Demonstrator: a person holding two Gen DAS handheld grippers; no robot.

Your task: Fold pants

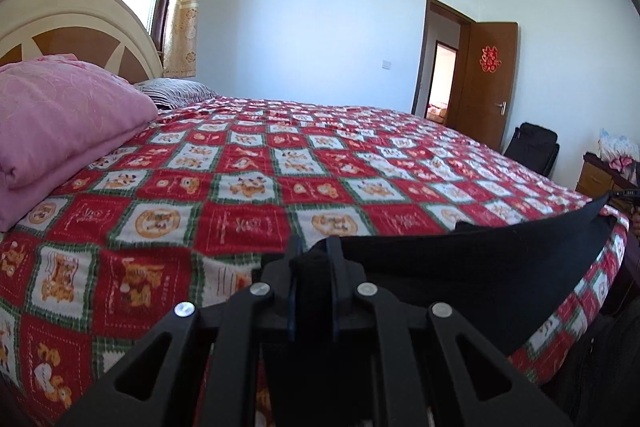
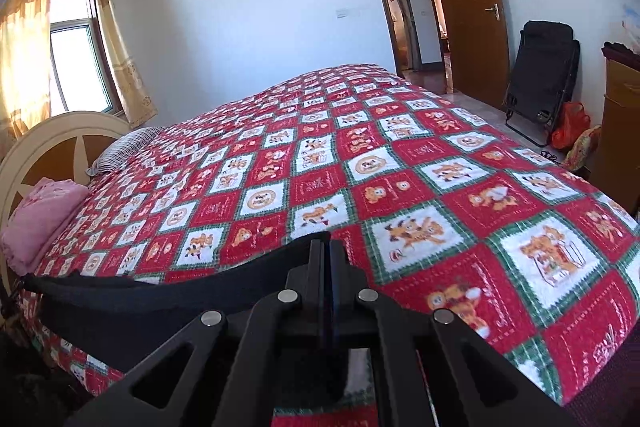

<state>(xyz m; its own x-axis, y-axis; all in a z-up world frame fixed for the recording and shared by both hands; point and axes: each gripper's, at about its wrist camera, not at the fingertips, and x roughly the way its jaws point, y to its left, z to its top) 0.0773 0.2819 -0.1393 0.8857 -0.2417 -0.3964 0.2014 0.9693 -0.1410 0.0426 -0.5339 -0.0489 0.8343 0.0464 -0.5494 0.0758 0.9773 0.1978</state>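
Observation:
The black pants (image 1: pixel 480 267) hang stretched over the near edge of the bed, between my two grippers. My left gripper (image 1: pixel 314 251) is shut on a bunched end of the pants, with the cloth running off to the right. In the right wrist view the pants (image 2: pixel 160 299) stretch away to the left, and my right gripper (image 2: pixel 326 251) is shut on their other end, fingers nearly together. Both grippers hold the cloth a little above the bed's front edge. The lower part of the pants is hidden below the grippers.
The bed (image 1: pixel 280 163) has a red, white and green checked cover (image 2: pixel 400 167). A folded pink quilt (image 1: pixel 60 131) and a striped pillow (image 1: pixel 176 91) lie by the headboard (image 1: pixel 80 23). A folded black chair (image 2: pixel 540 75), an open door (image 2: pixel 468 7) and a cabinet (image 2: pixel 620 107) stand at the right.

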